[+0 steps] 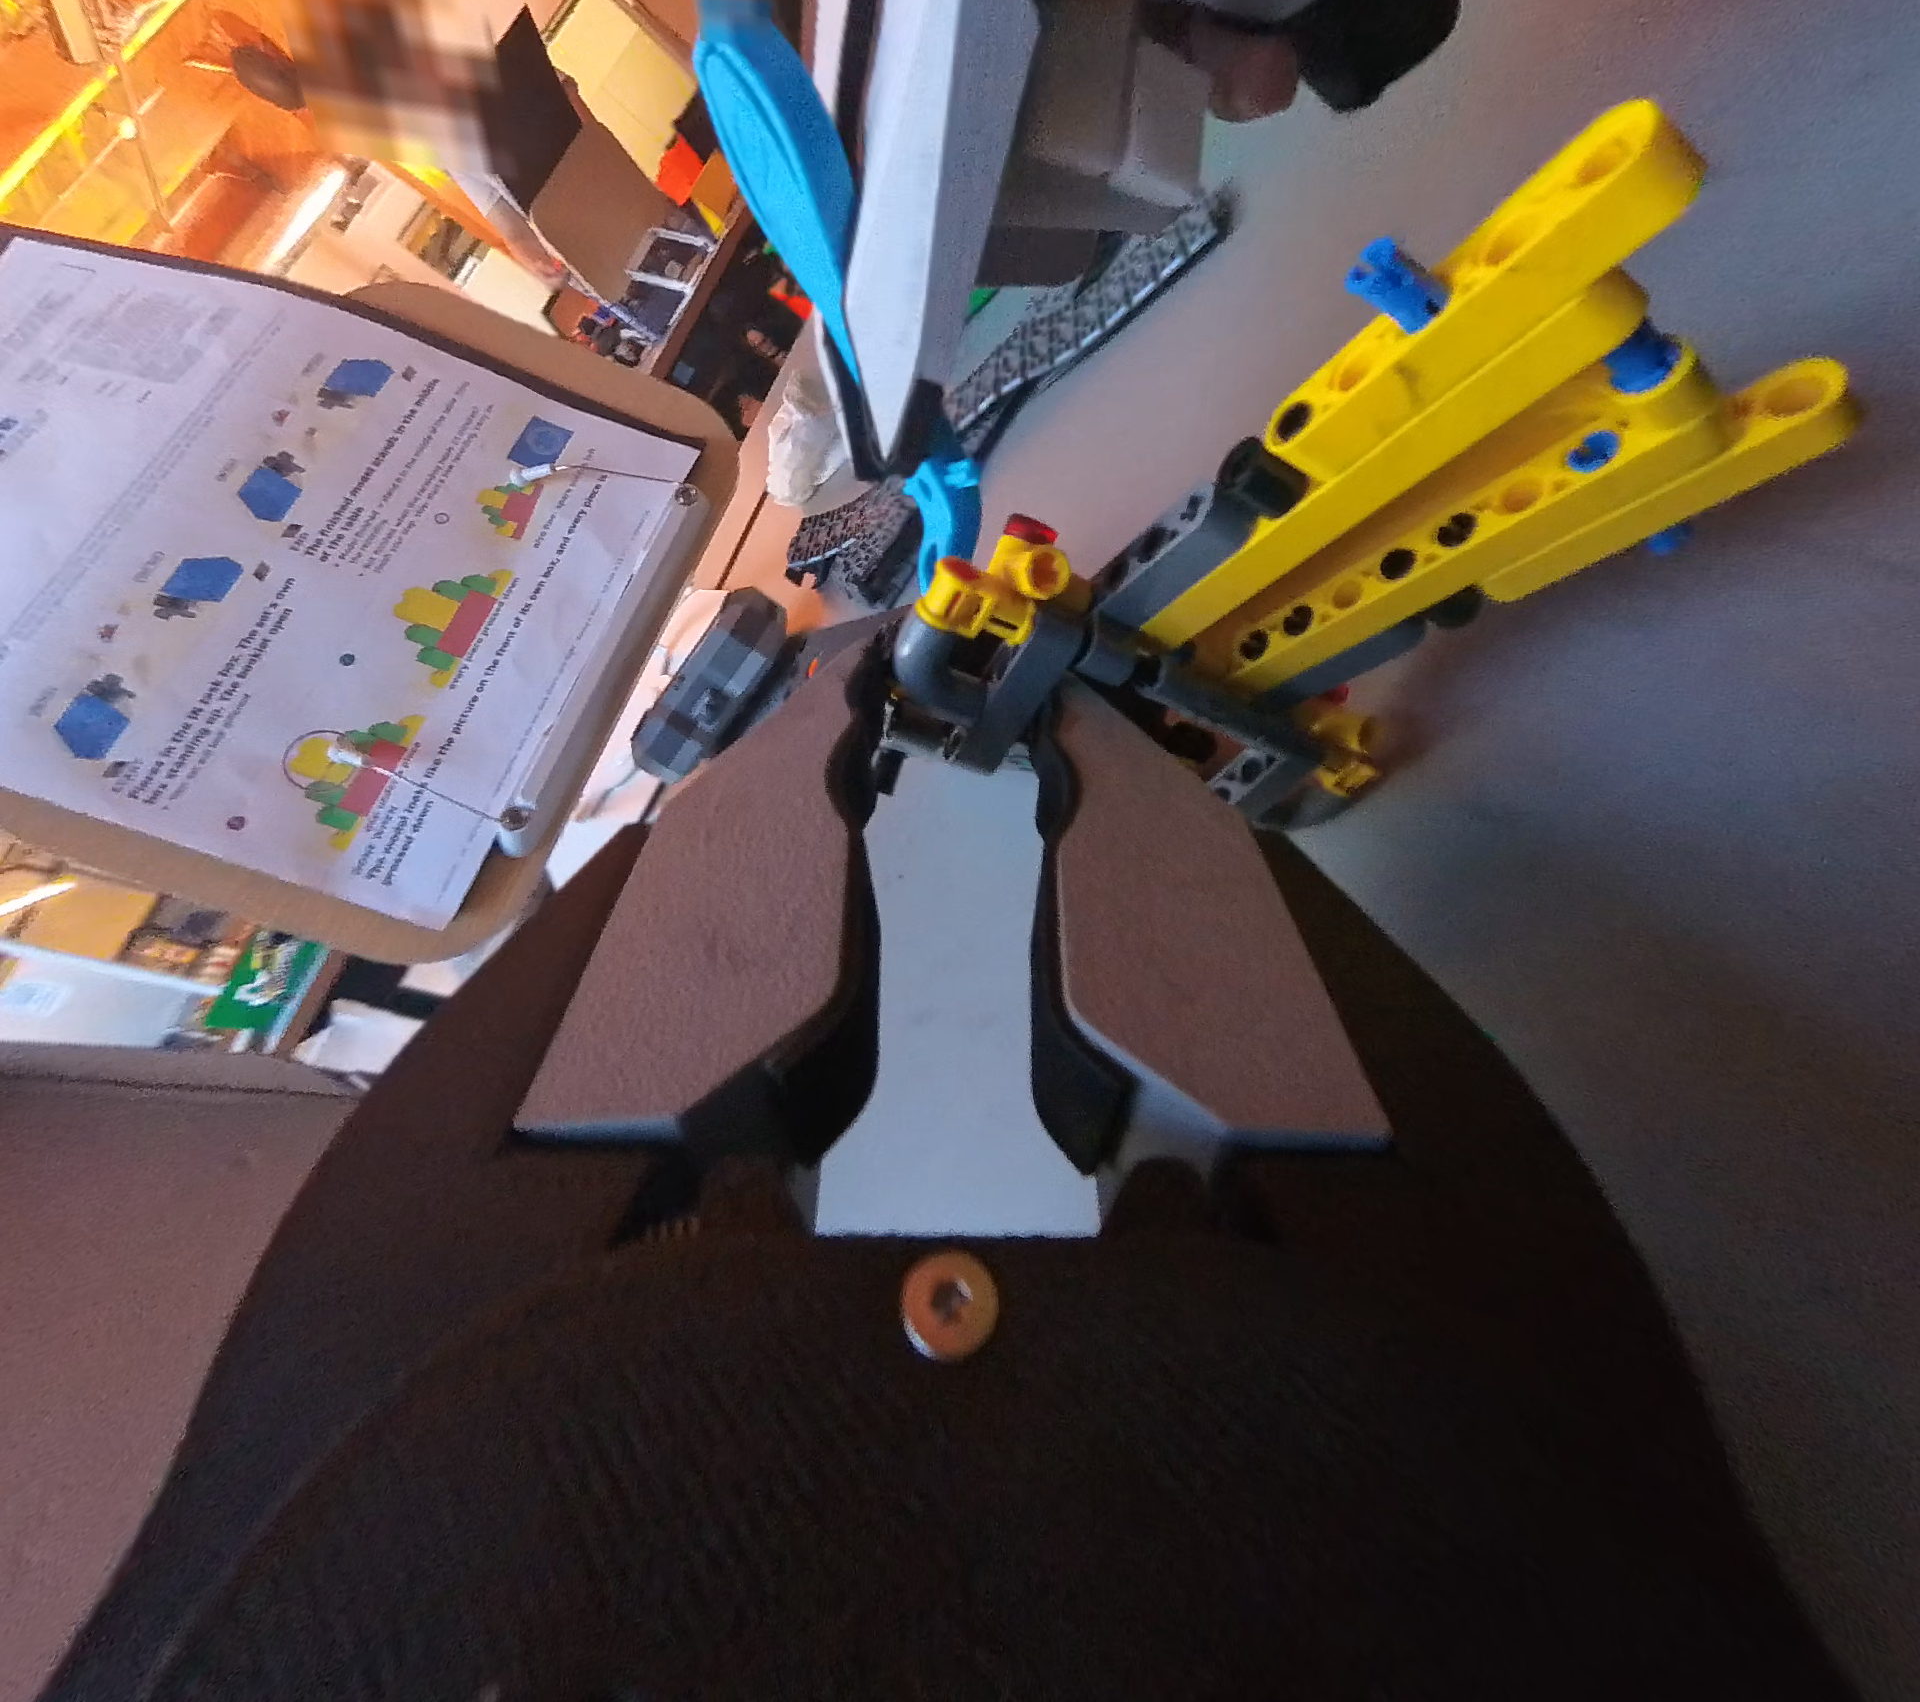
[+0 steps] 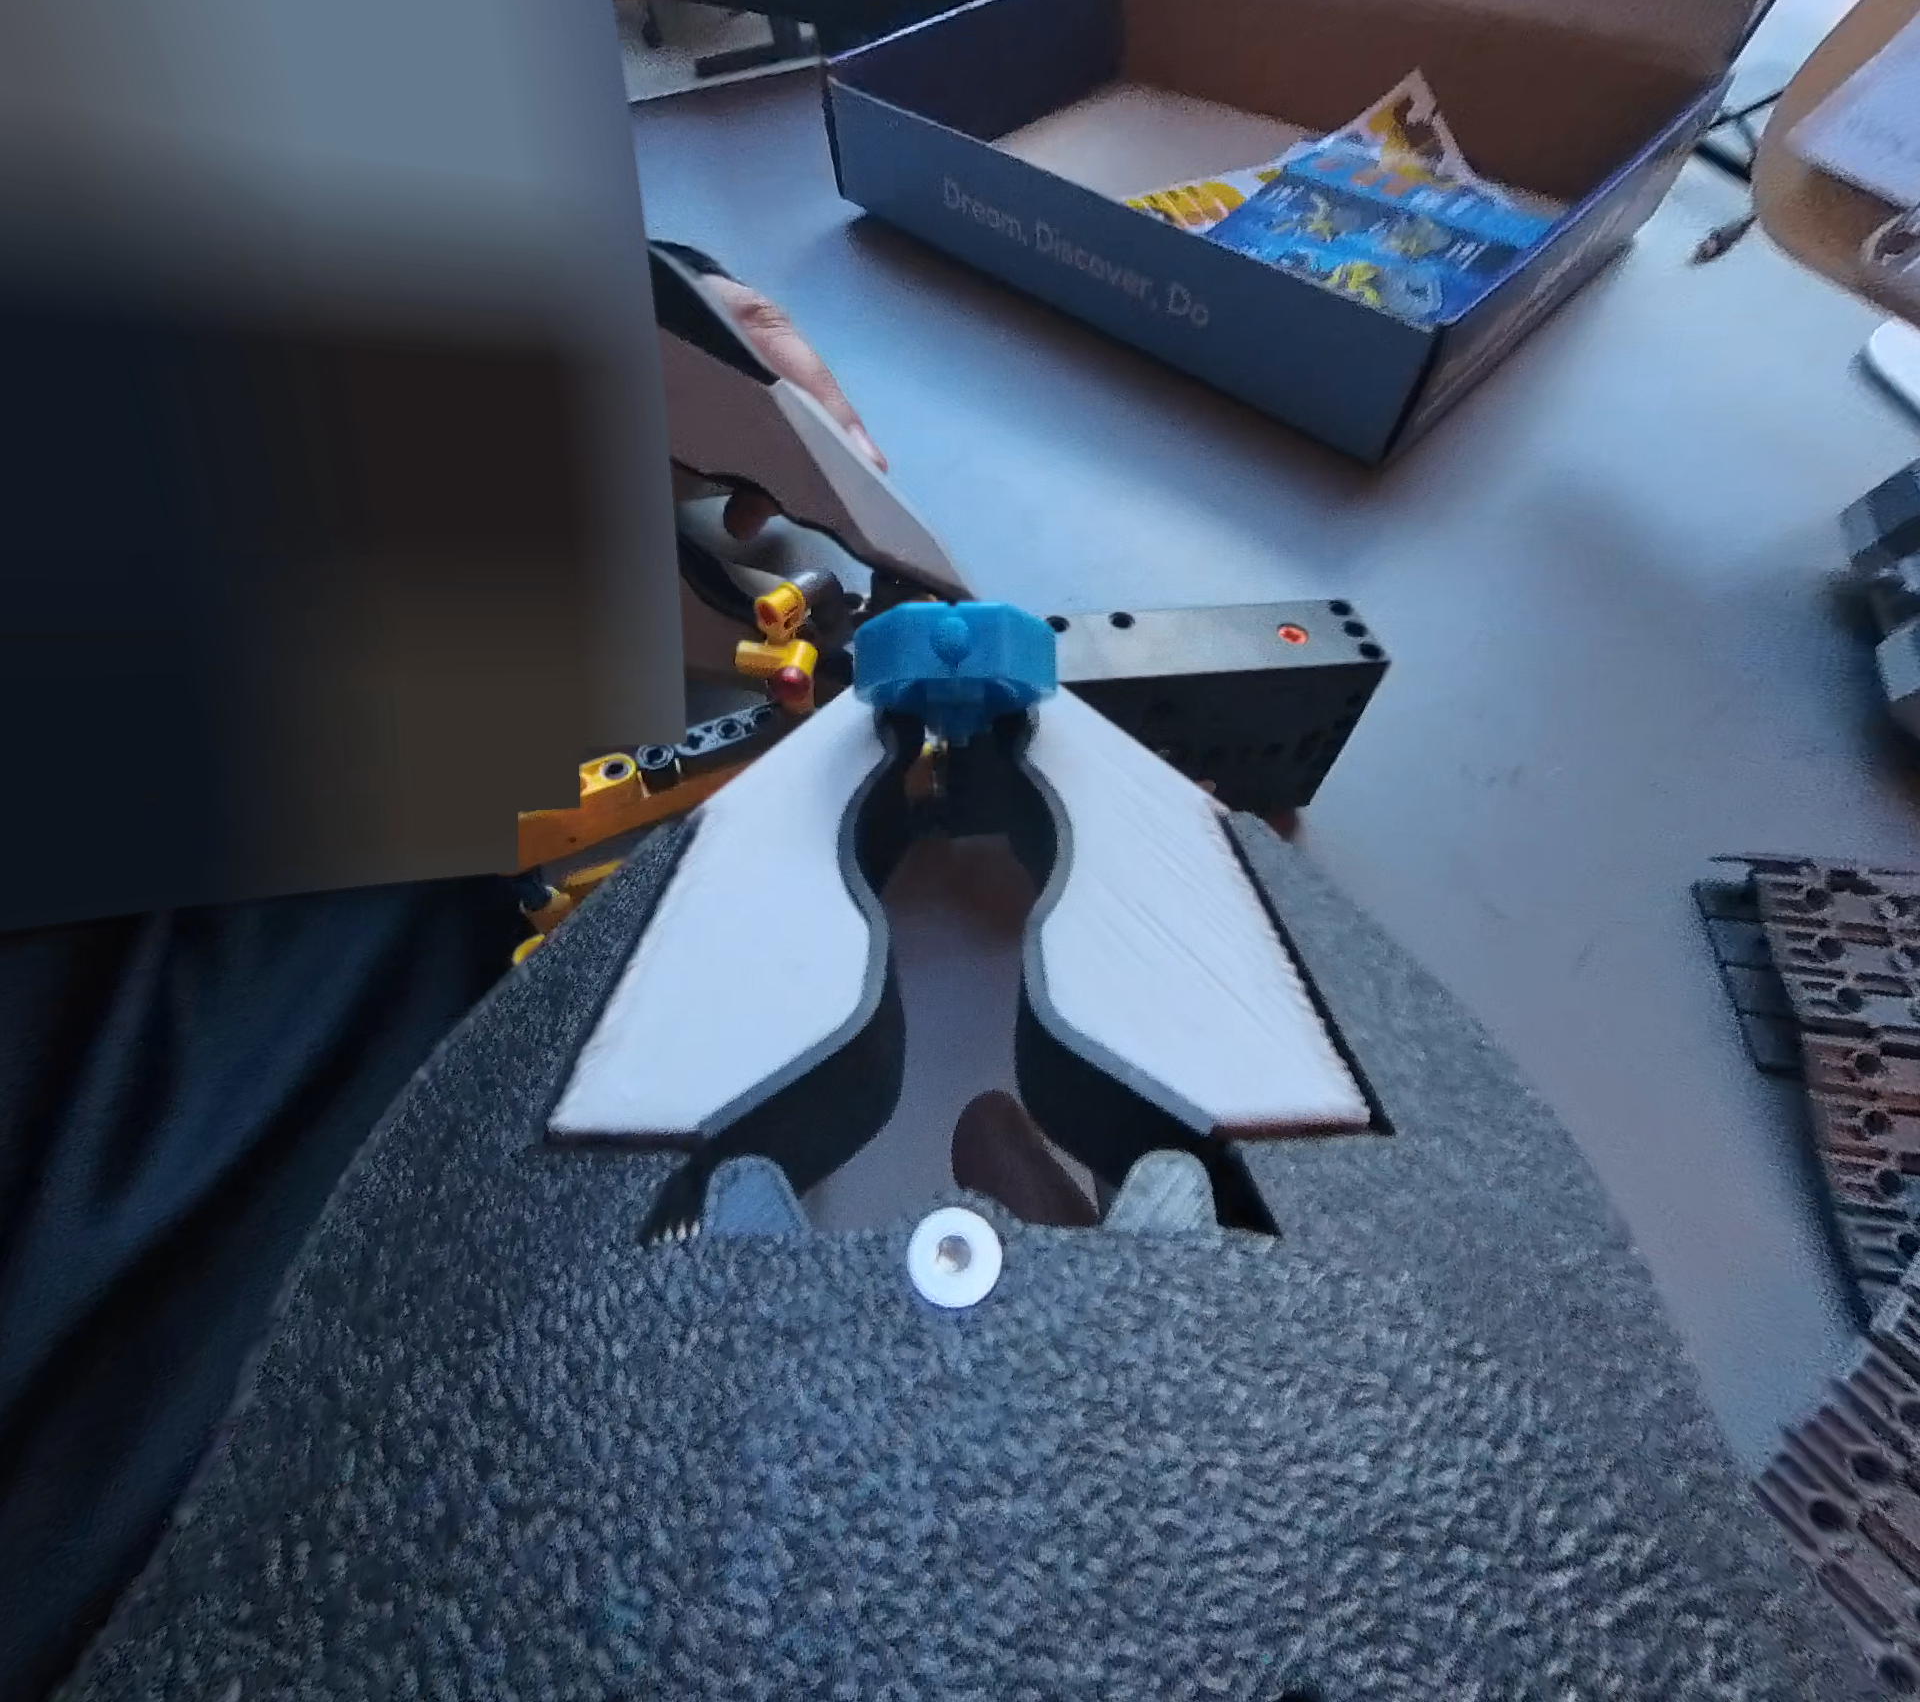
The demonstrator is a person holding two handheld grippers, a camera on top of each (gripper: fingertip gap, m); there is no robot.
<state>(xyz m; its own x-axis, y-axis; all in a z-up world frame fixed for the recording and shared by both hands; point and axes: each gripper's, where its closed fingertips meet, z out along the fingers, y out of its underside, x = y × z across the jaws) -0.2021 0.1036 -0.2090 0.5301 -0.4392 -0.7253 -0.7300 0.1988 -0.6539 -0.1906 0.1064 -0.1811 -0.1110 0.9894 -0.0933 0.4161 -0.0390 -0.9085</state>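
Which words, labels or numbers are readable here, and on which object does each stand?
I quote no writing; these bear it:
Paper sheet on the clipboard: printed lines.
Dark blue box, front wall: pale lettering.
Booklet in the box: too blurred.
Blue part in right tool, model in left tool: none.

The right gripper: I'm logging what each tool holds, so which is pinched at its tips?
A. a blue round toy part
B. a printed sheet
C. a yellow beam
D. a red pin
A: in the right wrist view the right gripper is closed on the blue round part, with the dark block on the table just behind it.
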